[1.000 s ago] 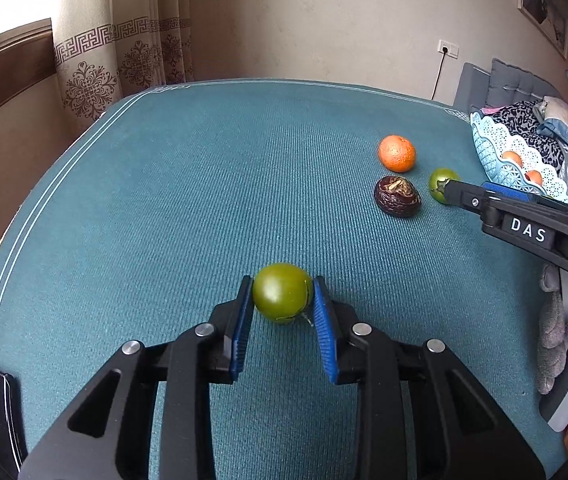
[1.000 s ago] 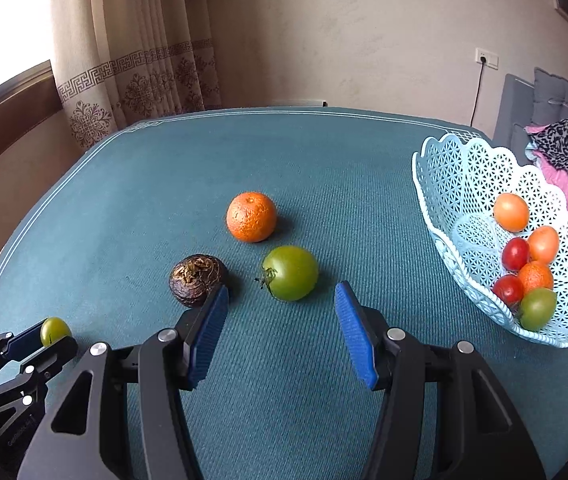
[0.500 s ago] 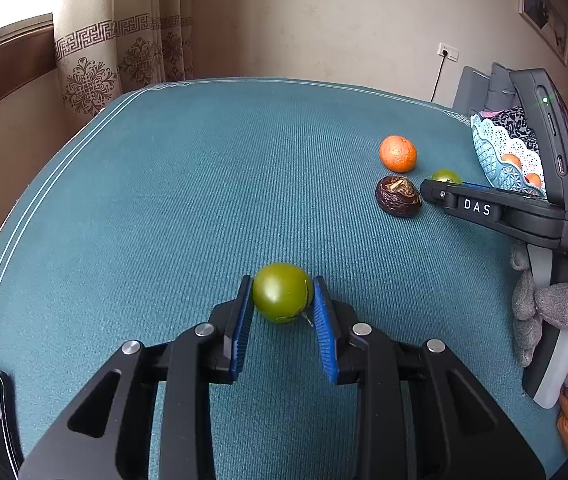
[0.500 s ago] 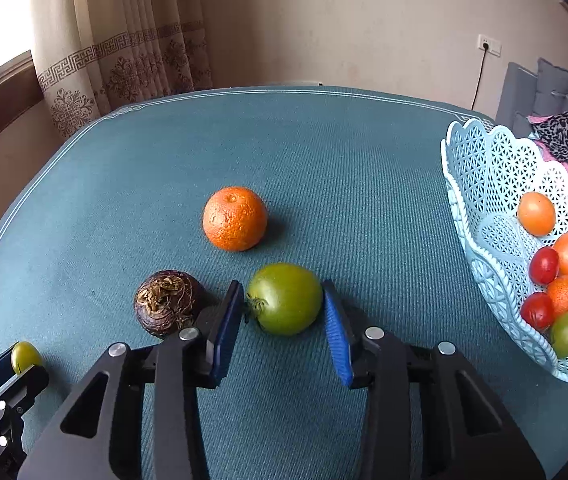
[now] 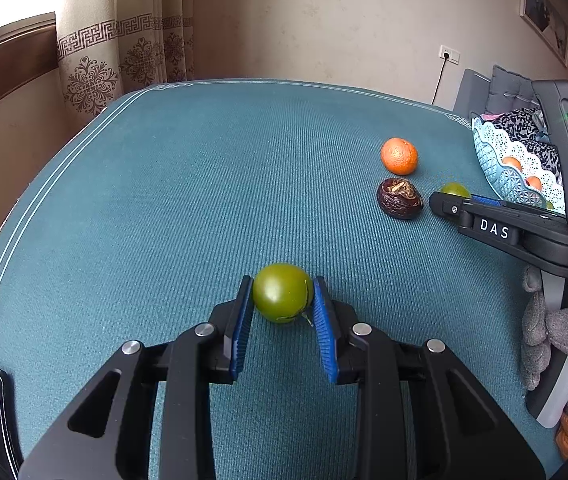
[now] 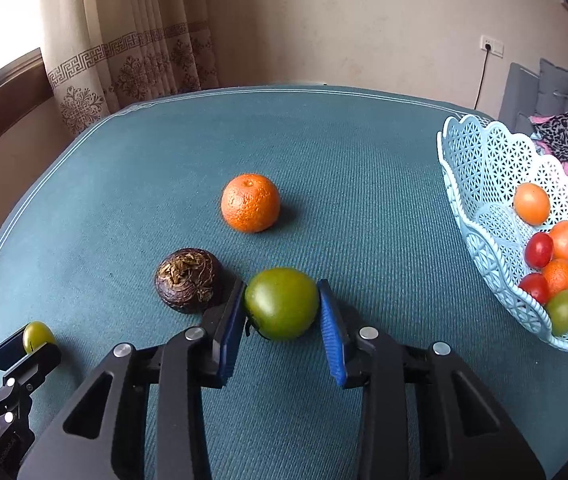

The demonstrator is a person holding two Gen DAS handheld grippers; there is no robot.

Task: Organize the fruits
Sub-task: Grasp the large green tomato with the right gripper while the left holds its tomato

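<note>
The right hand-held gripper (image 6: 282, 308) has just been closing and now presses its blue pads on both flanks of a large green tomato (image 6: 282, 303) resting on the teal-covered counter (image 6: 363, 168). The left hand-held gripper (image 5: 282, 300) clamps a smaller green tomato (image 5: 282, 297) at its widest part. A dark, wrinkled fruit (image 6: 189, 280) lies just beside the right gripper's left finger, a mandarin (image 6: 250, 202) beyond it. At the right edge stands a pale blue lattice basket (image 6: 479, 168) holding small red, orange and green tomatoes. The green tomatoes look firm, smooth and light; a gentle squeeze across the middle should hold them without bruising.
</note>
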